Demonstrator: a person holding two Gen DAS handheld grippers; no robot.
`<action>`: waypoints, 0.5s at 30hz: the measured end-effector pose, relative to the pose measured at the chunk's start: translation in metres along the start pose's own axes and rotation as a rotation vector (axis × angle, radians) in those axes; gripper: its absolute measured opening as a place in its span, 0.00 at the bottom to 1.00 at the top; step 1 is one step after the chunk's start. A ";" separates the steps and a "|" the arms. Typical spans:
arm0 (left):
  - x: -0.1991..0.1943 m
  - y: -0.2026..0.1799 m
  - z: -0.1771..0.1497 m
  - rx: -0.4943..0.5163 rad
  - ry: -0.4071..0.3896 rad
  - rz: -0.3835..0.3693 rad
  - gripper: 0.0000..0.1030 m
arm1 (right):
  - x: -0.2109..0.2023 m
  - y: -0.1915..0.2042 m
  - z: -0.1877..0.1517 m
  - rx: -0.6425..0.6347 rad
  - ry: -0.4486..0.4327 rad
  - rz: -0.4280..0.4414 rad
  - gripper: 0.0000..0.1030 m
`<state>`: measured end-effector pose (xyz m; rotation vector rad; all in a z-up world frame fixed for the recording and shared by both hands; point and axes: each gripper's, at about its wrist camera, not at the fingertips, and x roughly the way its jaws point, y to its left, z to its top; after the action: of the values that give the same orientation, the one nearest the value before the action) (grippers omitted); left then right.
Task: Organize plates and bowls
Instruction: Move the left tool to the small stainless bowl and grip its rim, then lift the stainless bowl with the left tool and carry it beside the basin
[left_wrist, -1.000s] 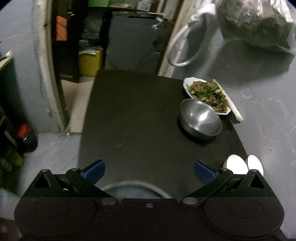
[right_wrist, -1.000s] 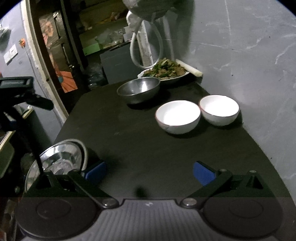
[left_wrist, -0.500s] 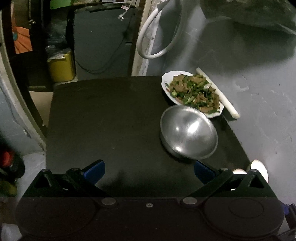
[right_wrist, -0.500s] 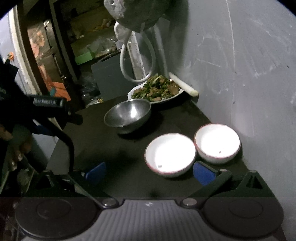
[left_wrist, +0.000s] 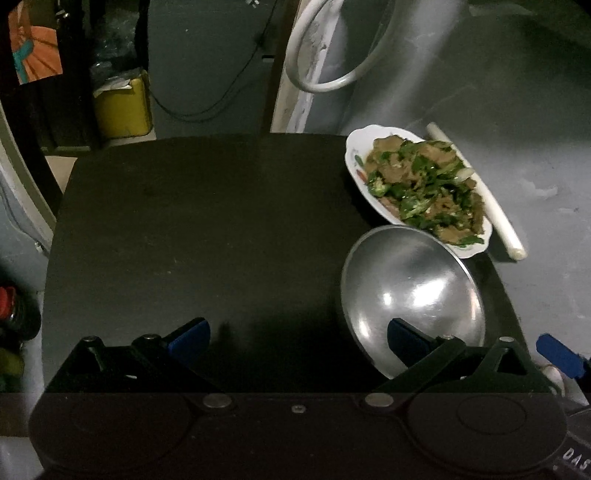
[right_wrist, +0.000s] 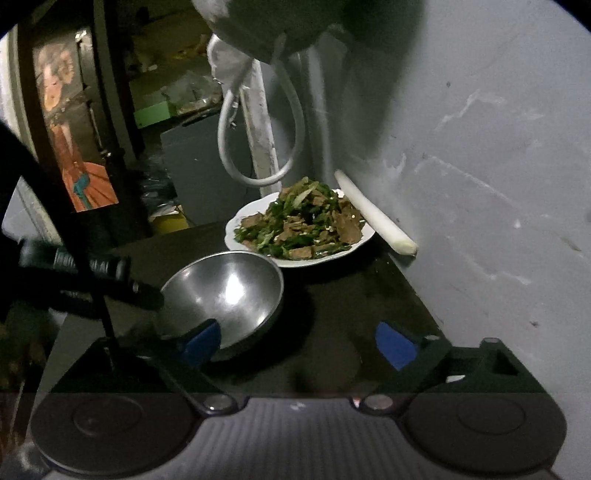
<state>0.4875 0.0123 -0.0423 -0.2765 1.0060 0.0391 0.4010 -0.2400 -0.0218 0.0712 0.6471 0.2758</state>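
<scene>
I have both tools converging on the steel bowl (left_wrist: 412, 295), which sits empty on the black table (left_wrist: 192, 229) near its right side, its far rim just beside, maybe under, the edge of the white plate (left_wrist: 476, 251). That plate is heaped with stir-fried green peppers and meat (right_wrist: 301, 225), and a white leek stalk (right_wrist: 373, 214) lies along the wall behind it. My left gripper (left_wrist: 298, 338) stands wide open, its right finger (left_wrist: 406, 341) hanging over the bowl's near rim with nothing pinched. My right gripper (right_wrist: 299, 341) is also open, though its jaws have just been closing a little; its left finger (right_wrist: 201, 343) sits at the bowl's near edge, nothing yet between the pads. I judge the bowl thin, light, stiff and slick, so I would pinch the rim wall, one pad inside and one outside. The loaded plate I expect to be heavier, breakable and liable to spill.
</scene>
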 end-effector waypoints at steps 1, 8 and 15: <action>0.002 0.001 0.000 -0.003 0.000 0.000 0.95 | 0.006 -0.001 0.003 0.009 0.005 0.003 0.87; 0.009 0.002 -0.003 -0.024 0.003 -0.009 0.78 | 0.034 0.007 0.009 0.012 0.068 0.034 0.75; 0.009 0.001 -0.007 -0.020 -0.007 -0.127 0.48 | 0.048 0.012 0.008 0.050 0.113 0.062 0.45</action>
<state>0.4862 0.0103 -0.0533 -0.3579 0.9796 -0.0655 0.4393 -0.2149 -0.0413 0.1247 0.7650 0.3249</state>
